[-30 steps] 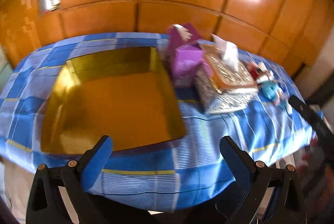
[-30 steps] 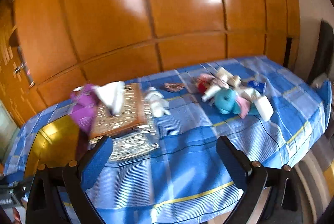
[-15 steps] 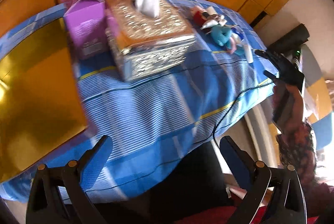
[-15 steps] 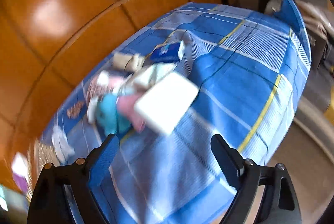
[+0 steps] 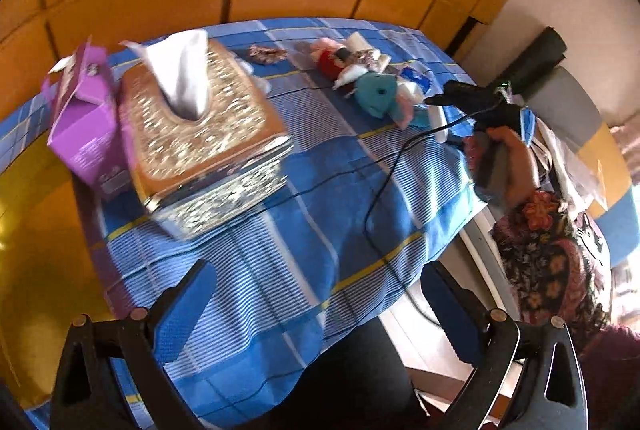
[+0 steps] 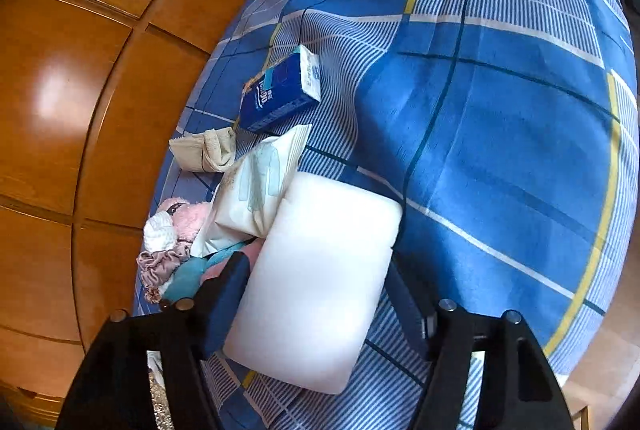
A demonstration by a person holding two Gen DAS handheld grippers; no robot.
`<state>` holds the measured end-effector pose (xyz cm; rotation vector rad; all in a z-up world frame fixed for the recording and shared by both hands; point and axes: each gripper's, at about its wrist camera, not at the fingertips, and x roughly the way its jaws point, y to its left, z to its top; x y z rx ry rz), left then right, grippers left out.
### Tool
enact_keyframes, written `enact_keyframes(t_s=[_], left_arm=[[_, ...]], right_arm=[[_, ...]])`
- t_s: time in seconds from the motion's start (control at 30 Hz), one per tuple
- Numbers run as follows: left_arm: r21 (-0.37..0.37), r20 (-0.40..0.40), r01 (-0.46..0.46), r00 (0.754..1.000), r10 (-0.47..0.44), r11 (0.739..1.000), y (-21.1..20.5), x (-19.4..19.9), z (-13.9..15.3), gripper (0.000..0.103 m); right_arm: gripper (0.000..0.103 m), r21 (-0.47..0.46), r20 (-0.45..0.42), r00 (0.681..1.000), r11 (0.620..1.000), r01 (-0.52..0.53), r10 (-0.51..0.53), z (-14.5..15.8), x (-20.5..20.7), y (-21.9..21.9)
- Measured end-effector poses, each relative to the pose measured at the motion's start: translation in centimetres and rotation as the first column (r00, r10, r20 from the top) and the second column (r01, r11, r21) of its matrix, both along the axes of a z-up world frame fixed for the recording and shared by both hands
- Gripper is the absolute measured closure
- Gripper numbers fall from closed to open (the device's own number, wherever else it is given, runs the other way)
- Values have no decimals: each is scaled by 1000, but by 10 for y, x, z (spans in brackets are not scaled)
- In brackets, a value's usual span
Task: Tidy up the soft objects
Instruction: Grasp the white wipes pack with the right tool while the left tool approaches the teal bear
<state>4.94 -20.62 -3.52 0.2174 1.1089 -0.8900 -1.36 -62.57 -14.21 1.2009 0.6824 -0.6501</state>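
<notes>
Blue checked cloth (image 6: 500, 133), right claw (image 6: 320, 304) apparently straddling white foam block (image 6: 320, 278), left claw (image 5: 316, 304) empty

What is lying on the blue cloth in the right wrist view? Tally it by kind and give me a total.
Plush toys: 2 (pink plush, teal plush)
Tissue or wipe packs: 2 (blue pack, white pack)
White foam block: 1
Scrunchie: 1
Beige pouch: 1
Total: 7

I'm seeing a matt white foam block (image 6: 320, 286), a woven checked cloth (image 6: 500, 133), glossy wood panels (image 6: 80, 77), and a glittery embossed tissue box (image 5: 200, 145).
</notes>
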Motion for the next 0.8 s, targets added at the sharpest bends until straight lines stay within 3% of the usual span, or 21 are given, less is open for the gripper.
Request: enact_keyframes(t_s=[0.23,0.5,0.57,0.8], left_arm=[[-17,44,-32,999,33,999,-32,18,13,0],[-27,7,-108,994,108,994,-93,40,8,0],[-43,28,-76,997,77,996,-117,39,5,0],[35,72,21,997,-23,999,-206,55,-24,0]], right_arm=[[43,-113,-2,998,991,-66,66,0,0,3],[43,-319,94,995,948,7,24,1,-18,14],[43,-357,104,994,934,2,38,-4,-16,16],[43,-431,115,991,902,-10,66,-15,-10,23]])
